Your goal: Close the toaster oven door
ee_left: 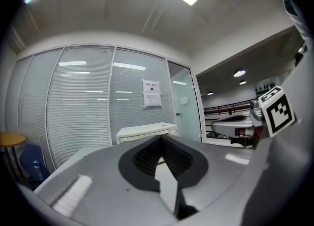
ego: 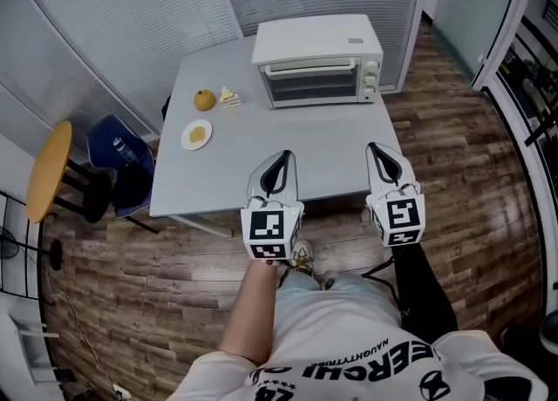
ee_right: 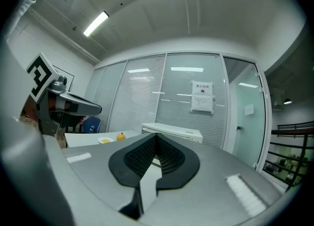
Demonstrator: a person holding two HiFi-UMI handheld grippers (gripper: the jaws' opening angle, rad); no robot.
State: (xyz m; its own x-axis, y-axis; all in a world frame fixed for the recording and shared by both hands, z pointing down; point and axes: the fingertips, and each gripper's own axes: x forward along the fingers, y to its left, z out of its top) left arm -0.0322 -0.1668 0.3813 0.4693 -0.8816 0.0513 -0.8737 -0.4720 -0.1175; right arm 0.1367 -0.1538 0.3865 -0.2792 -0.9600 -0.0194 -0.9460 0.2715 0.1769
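White toaster oven (ego: pixel 318 61), far edge of table (ego: pixel 218 177), left tongs (ego: pixel 284 156) and right tongs (ego: pixel 374 147) pressed together

— What's the thing itself like?
— A white, boxy toaster oven (ego: pixel 318 57). There's a glass door (ego: pixel 309 85) across most of its front and knobs (ego: pixel 373 77) stacked down the right side.
— Where does it sit?
— At the far edge of the grey counter (ego: pixel 288 142), towards the right corner, front facing the person.
— And the door?
— Upright and flush with the front, handle bar (ego: pixel 309 65) along its top. It looks shut.
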